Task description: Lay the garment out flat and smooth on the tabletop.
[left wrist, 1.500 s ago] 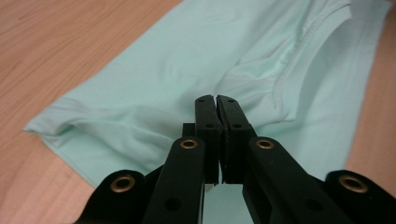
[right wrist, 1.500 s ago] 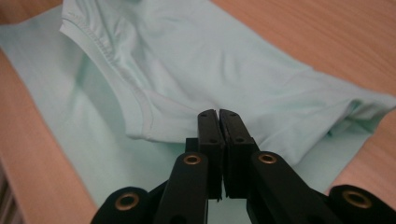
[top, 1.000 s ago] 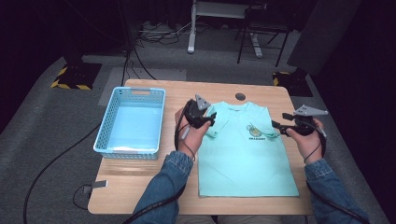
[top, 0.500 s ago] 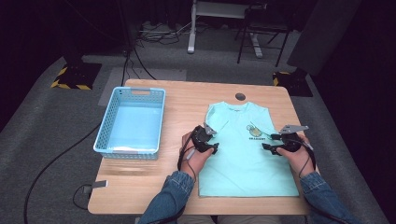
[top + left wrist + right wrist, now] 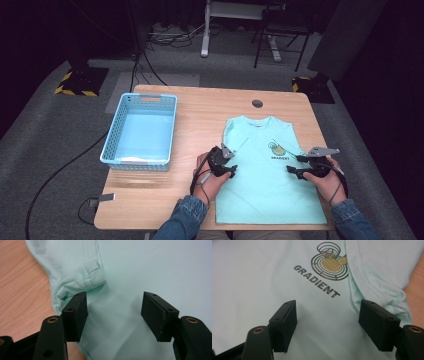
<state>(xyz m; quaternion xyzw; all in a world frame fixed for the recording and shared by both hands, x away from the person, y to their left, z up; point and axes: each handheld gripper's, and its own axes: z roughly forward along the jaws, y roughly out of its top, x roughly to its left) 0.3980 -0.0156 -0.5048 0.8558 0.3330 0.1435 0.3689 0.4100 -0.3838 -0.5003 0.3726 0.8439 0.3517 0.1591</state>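
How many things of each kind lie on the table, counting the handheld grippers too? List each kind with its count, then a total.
T-shirt, mint green, sleeves folded in: 1
Basket, light blue plastic: 1
Grippers, both with jaws open over the shirt: 2, the left gripper and the right gripper
Total: 4

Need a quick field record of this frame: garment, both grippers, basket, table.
garment: mint T-shirt flat on table, both sleeves folded in over the body, logo reading GRADIENT on chest
left gripper: open, jaws over the shirt's left edge beside the folded sleeve, holding nothing
right gripper: open, jaws over the shirt below the logo, holding nothing
basket: light blue, left of shirt, apart from it
table: wooden, round hole near far edge
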